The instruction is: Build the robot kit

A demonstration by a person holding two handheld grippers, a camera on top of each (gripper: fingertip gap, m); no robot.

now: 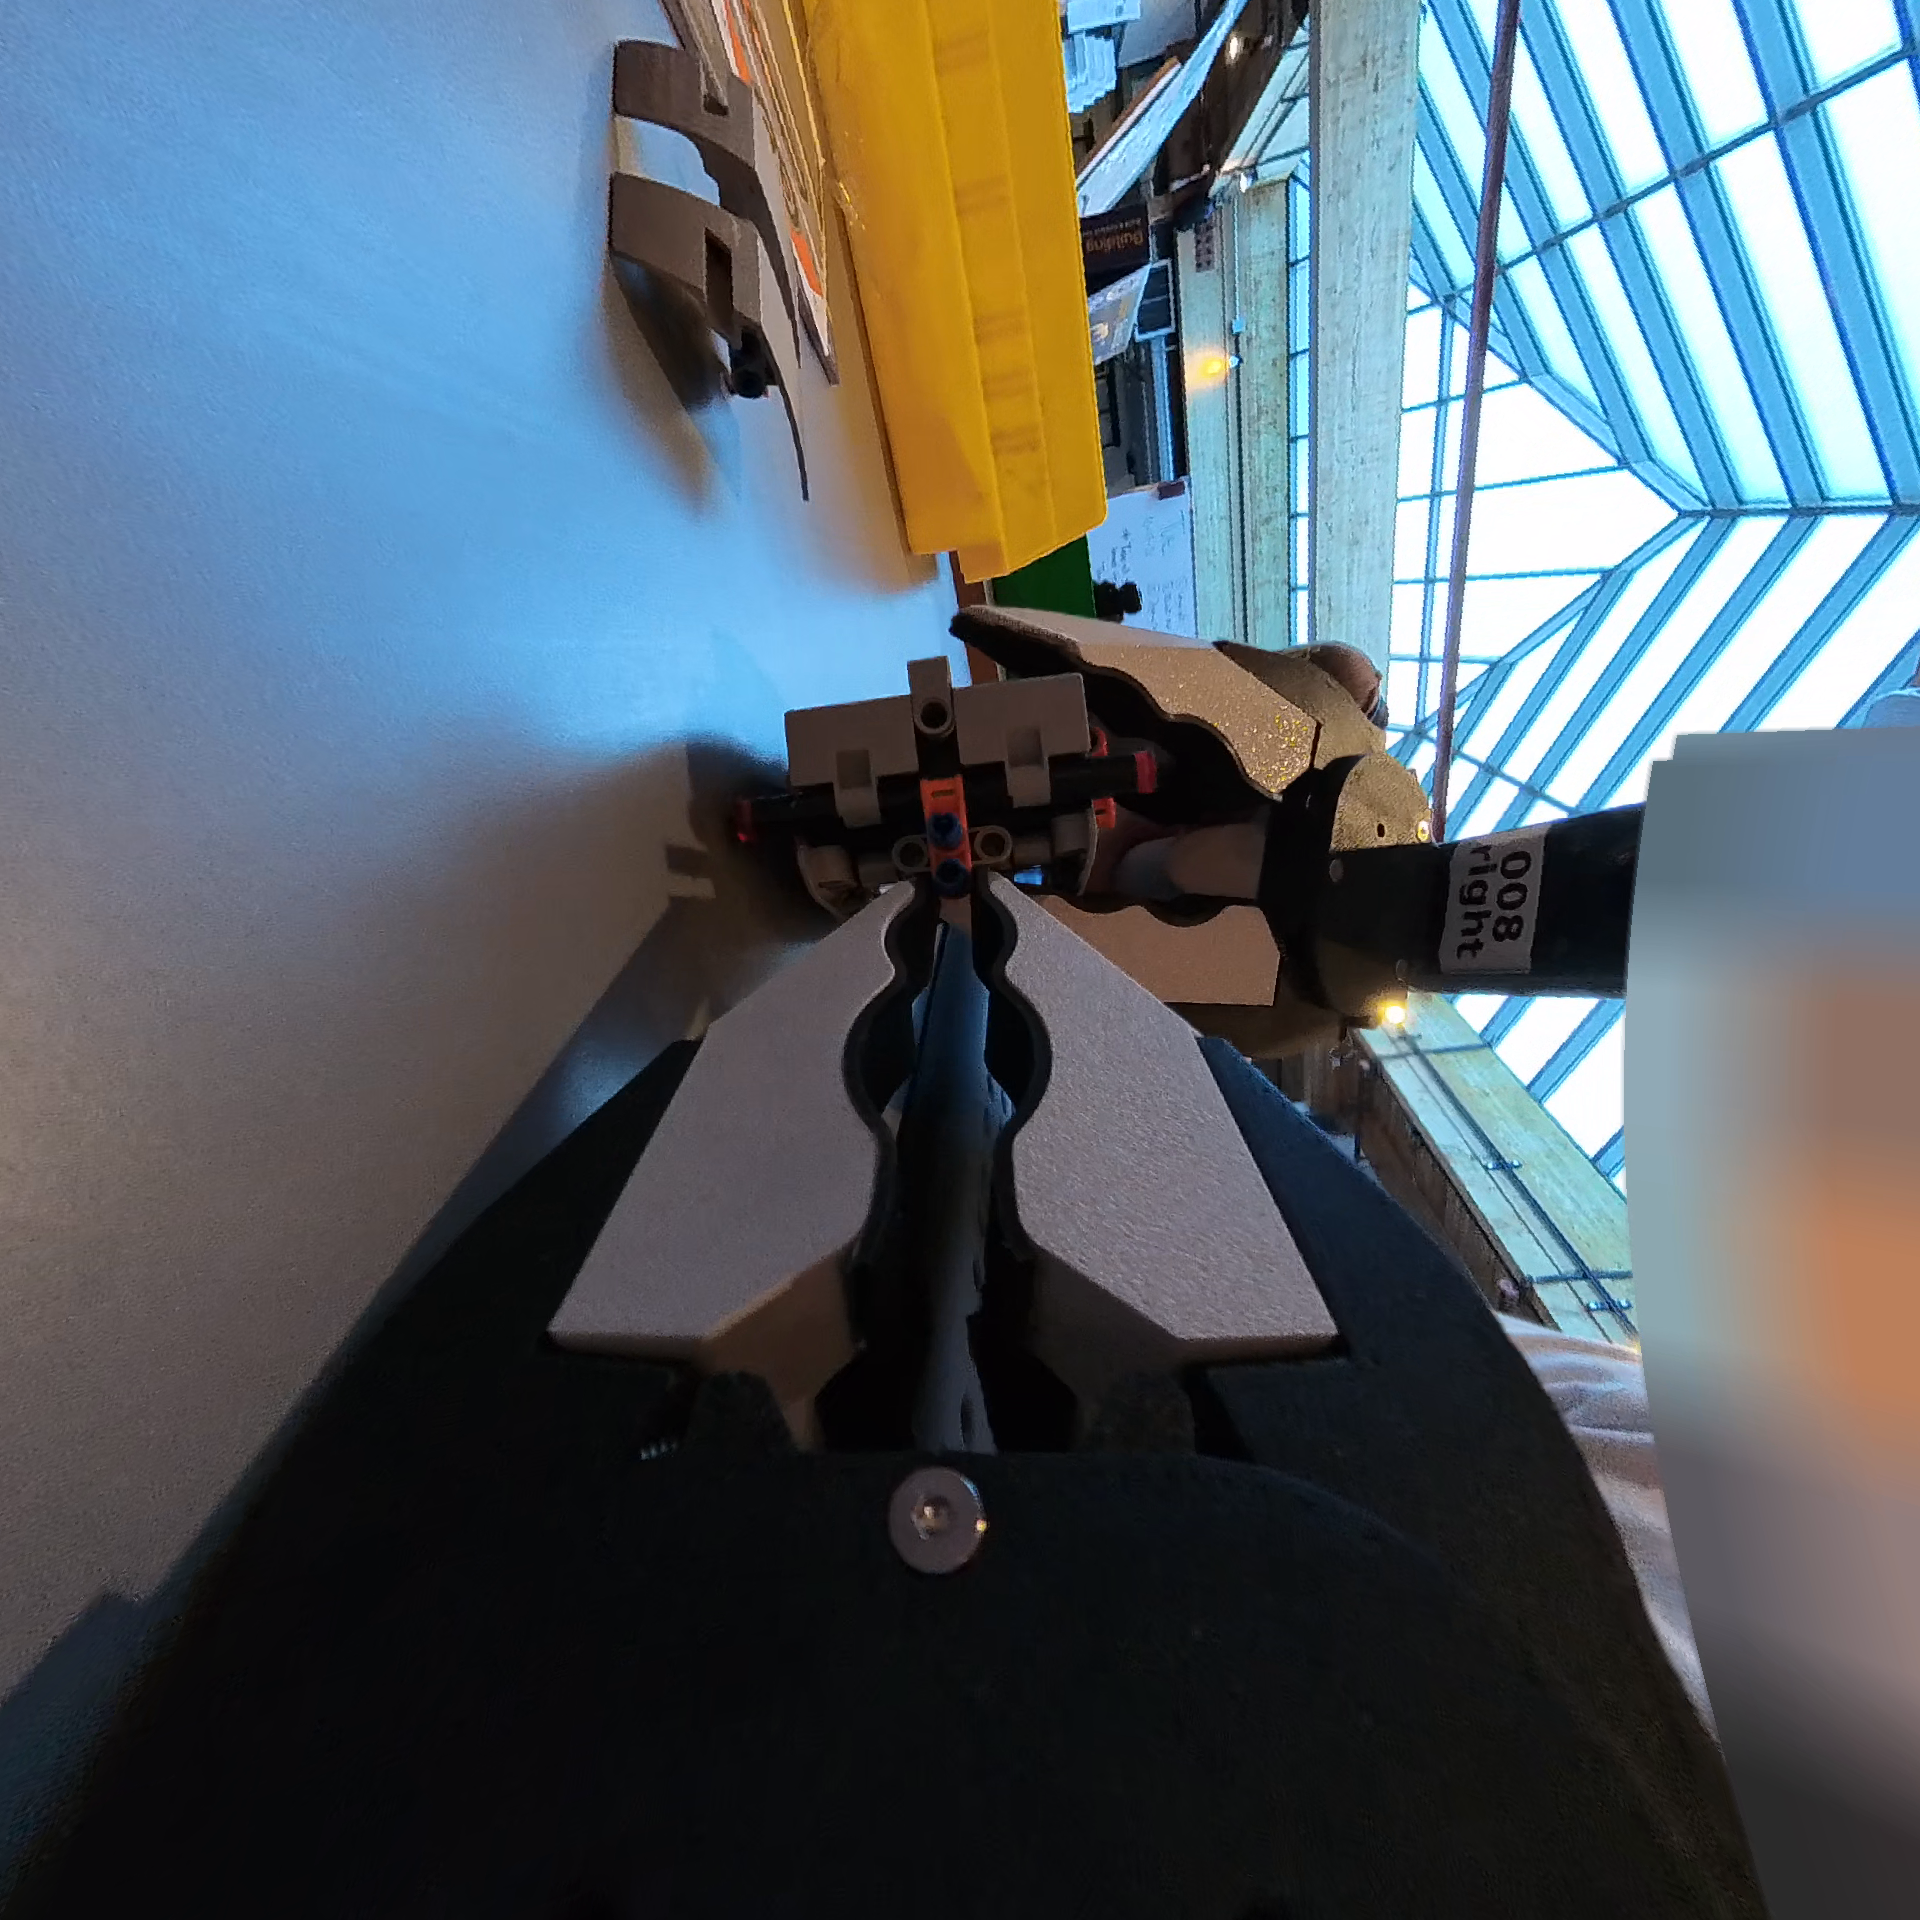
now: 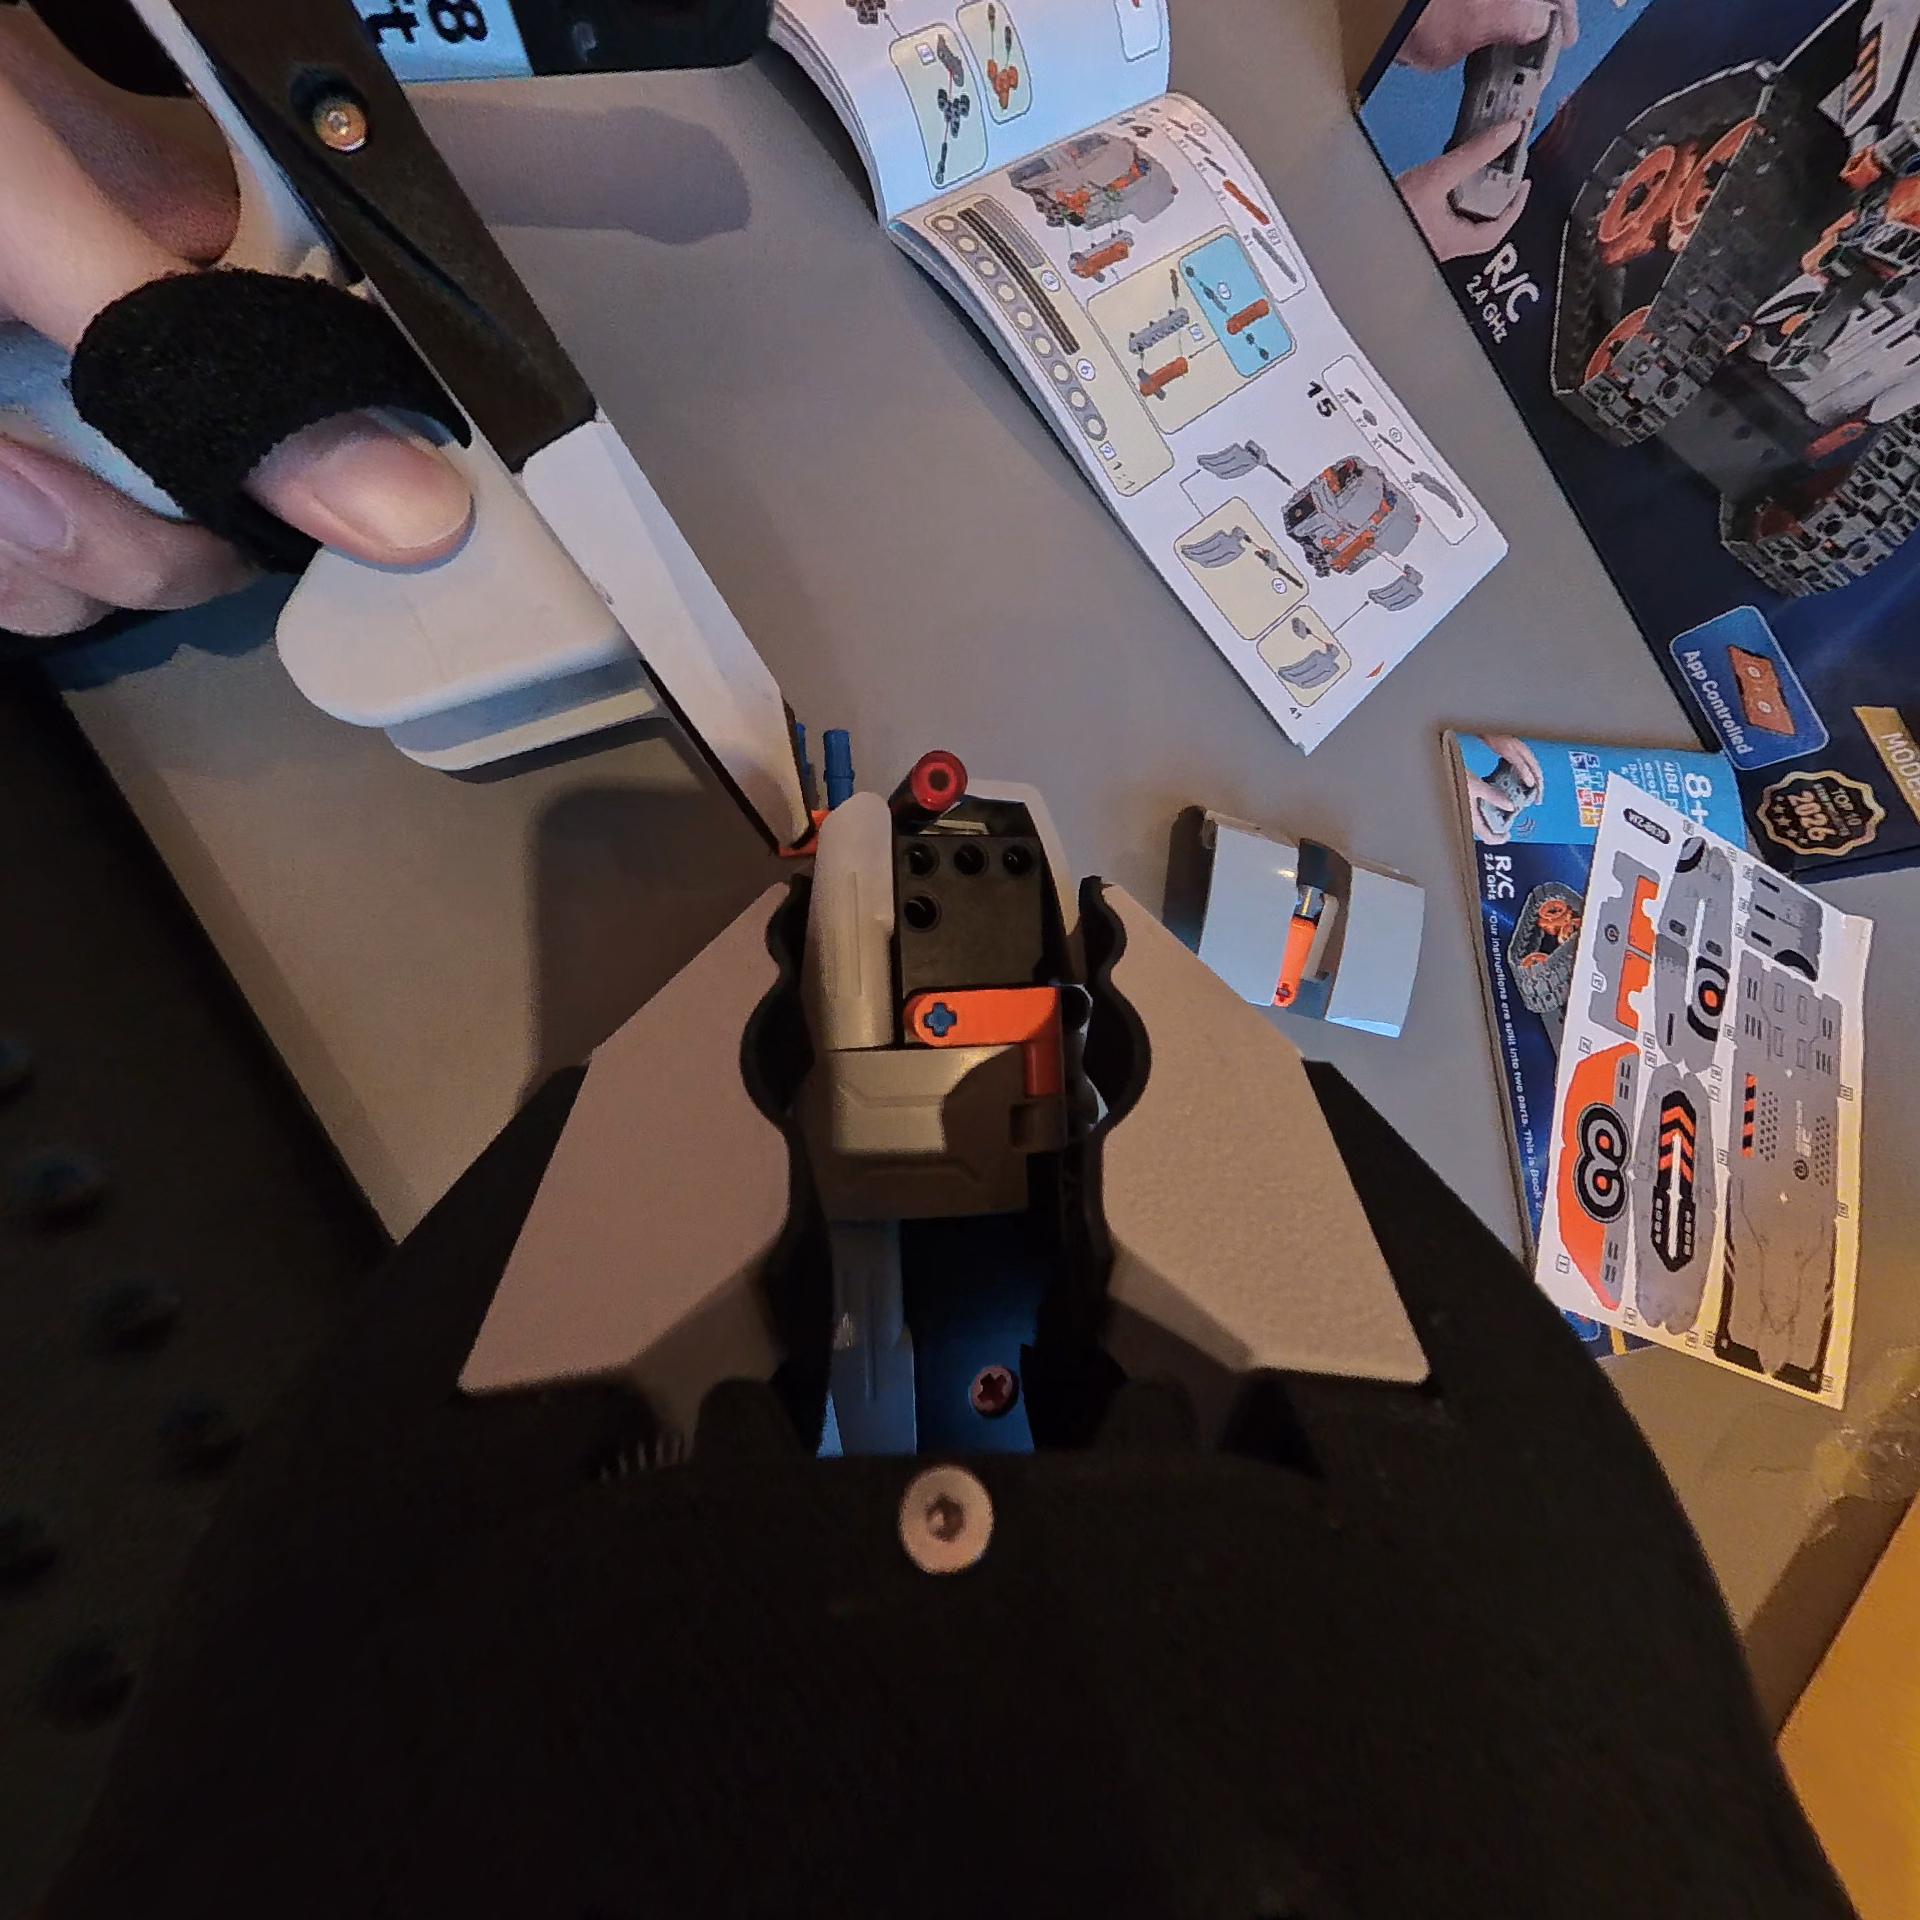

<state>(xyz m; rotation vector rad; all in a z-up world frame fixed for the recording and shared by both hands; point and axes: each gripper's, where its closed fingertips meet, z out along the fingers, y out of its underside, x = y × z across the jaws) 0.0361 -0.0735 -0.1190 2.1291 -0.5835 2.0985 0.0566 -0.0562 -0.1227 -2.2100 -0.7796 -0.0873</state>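
Grey-and-orange brick assembly (image 2: 935, 1039) sits clamped in right tool (image 2: 940, 914). Left tool (image 1: 948, 888) pinches its orange-blue connector (image 1: 943, 847); a separate grey panel piece (image 2: 1299, 925), right of the assembly, lies unattached on the surface (image 2: 727, 520).

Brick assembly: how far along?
Partly built: the grey, black and orange brick assembly already joins many pieces. In hand: right gripper clamps it, left gripper pinches its orange and blue connector. Left: the small grey subassembly lies loose on the table.

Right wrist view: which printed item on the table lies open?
The instruction booklet, beyond the right gripper, pages spread. The sticker sheet is one flat sheet; the box shows only its printed face.
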